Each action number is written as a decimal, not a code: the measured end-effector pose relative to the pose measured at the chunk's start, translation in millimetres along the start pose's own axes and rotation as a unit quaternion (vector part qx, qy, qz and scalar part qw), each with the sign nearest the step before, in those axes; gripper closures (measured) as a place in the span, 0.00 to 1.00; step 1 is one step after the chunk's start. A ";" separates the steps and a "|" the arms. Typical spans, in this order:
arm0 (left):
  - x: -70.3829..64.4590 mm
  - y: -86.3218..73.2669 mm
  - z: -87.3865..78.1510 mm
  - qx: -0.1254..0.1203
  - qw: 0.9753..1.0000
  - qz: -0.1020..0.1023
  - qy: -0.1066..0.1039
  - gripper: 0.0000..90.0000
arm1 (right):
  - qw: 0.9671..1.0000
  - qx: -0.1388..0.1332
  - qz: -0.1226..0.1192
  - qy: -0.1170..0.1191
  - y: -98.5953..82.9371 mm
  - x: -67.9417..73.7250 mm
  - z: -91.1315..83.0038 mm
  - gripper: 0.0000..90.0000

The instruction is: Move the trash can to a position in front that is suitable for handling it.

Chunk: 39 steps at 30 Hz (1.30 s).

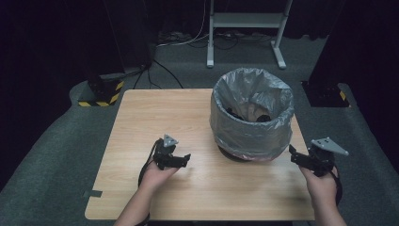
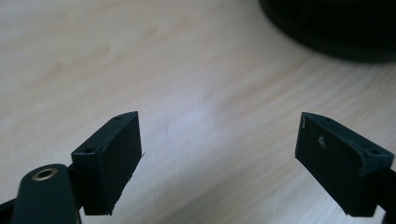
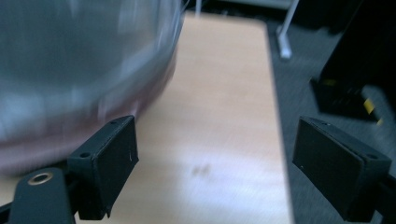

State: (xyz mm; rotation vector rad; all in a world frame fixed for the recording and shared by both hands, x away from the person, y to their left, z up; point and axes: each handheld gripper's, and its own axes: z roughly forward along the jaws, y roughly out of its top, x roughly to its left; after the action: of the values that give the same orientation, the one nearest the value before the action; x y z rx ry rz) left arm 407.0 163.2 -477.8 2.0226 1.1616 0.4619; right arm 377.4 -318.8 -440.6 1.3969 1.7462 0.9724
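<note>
Both jaws stand wide apart, empty: left gripper (image 1: 184, 160) low over the table (image 1: 141, 122), right gripper (image 1: 295, 155) just beside the lined bin (image 1: 251, 115) (between them). A careless sideways nudge could tip it.

A light wooden counter (image 1: 155, 117) stood on grey carpeted floor (image 1: 56, 141) in a dim room hung with black curtains (image 1: 47, 37). Behind it, a white metal stand (image 1: 244, 21) rested on two feet, with dark cables (image 1: 162, 70) trailing across the carpet. Black bases with yellow-black hazard stripes (image 1: 99, 92) sat at either side.
</note>
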 end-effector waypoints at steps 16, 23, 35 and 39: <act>0.9 140.4 30.3 -0.059 0.996 -0.003 0.062 0.17 | 0.999 -0.043 0.012 -0.010 80.1 -12.8 48.0 0.16; -3.9 153.8 50.5 -0.091 0.995 -0.032 0.023 0.18 | 0.999 -0.035 -0.002 0.011 93.9 -11.7 66.4 0.17; -18.1 155.3 48.2 -0.081 0.997 -0.017 -0.002 0.28 | 0.996 -0.044 0.021 0.069 88.5 0.3 68.3 0.34; -19.1 151.9 43.9 -0.080 0.997 -0.015 -0.003 0.29 | 0.996 -0.051 0.015 0.069 86.1 4.5 64.0 0.40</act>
State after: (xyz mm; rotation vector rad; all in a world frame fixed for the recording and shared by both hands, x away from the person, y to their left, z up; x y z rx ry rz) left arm 512.6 81.1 -391.5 1.8648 1.1133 0.5164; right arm 472.0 -293.7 -396.6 1.3224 1.7525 1.1826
